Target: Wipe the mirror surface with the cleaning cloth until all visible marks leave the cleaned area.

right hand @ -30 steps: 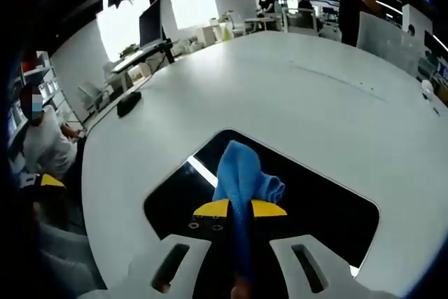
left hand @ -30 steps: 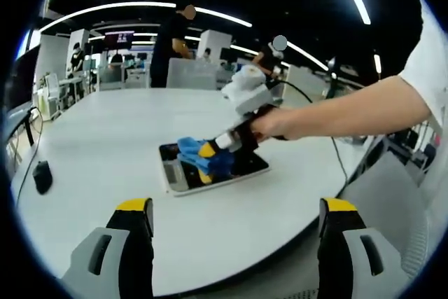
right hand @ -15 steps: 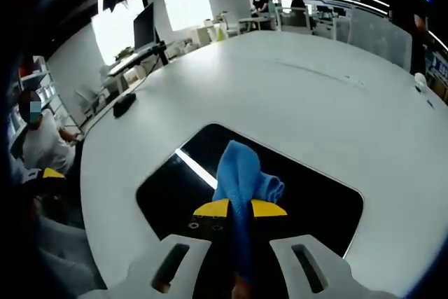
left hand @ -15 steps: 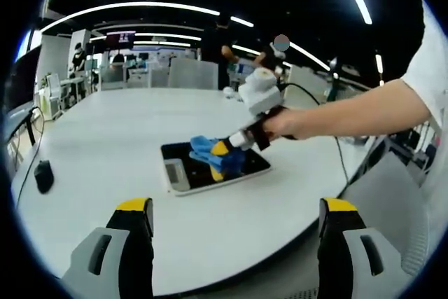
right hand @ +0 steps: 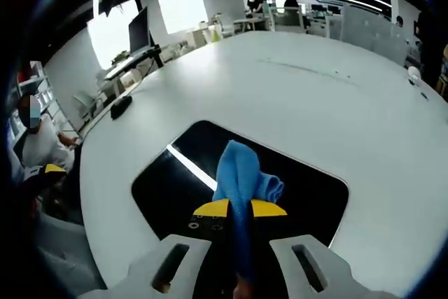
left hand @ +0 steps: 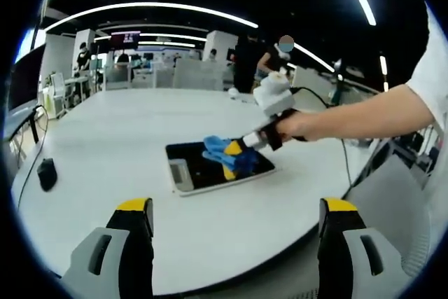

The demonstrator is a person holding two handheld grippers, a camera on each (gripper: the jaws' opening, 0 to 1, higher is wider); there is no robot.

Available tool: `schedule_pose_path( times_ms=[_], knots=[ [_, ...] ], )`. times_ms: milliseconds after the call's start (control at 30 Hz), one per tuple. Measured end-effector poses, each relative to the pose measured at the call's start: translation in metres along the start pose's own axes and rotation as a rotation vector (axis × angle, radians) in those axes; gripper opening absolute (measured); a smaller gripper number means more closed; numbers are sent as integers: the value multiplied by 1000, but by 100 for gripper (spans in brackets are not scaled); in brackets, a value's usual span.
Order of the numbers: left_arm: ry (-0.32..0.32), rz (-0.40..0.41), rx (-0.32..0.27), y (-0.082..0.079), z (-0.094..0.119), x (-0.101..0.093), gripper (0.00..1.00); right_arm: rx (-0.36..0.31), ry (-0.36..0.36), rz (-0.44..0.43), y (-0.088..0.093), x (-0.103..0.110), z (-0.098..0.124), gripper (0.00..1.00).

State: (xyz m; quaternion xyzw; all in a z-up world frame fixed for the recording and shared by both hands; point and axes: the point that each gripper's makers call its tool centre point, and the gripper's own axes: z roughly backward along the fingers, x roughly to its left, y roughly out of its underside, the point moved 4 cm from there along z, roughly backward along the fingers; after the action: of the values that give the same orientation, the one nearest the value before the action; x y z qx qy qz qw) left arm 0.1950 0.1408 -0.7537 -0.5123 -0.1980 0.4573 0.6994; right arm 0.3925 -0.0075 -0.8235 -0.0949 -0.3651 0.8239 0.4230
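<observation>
A dark rectangular mirror lies flat on the white table. My right gripper is shut on a bunched blue cleaning cloth, pressing it on the mirror's surface. In the left gripper view that right gripper reaches in from the right, held by a person's hand, with the blue cloth over the mirror's right half. My left gripper hovers open above the table's near edge, well short of the mirror, nothing between its yellow-tipped fingers.
A black computer mouse lies far left on the table. A cable trails from the right gripper across the table. Chairs, desks and people stand beyond the table's far edge. The person's forearm spans the right side.
The right gripper has slid the blue cloth across the mirror toward its right end. The left gripper stays open and still.
</observation>
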Motion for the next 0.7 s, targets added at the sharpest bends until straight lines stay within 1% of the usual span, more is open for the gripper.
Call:
schedule_pose_path(
  times_ms=[267,500,567,633,700],
  knots=[
    [-13,3,-4,0,1,2,99,-1,9,-10,5,-4,8,4],
    [-23,3,-8,-1,1,3,99,1,23,-19,9,-18,13,4],
    [-24,2,-8,-1,1,3,99,-2,26,-27,11,-20,15,4],
    [-24,1,-8,-1,1,2,99,-3,30,-31,12,-26,16,4],
    [-23,-1,-8,-1,1,2,99,-1,34,-32,13,-28,16,4]
  ],
)
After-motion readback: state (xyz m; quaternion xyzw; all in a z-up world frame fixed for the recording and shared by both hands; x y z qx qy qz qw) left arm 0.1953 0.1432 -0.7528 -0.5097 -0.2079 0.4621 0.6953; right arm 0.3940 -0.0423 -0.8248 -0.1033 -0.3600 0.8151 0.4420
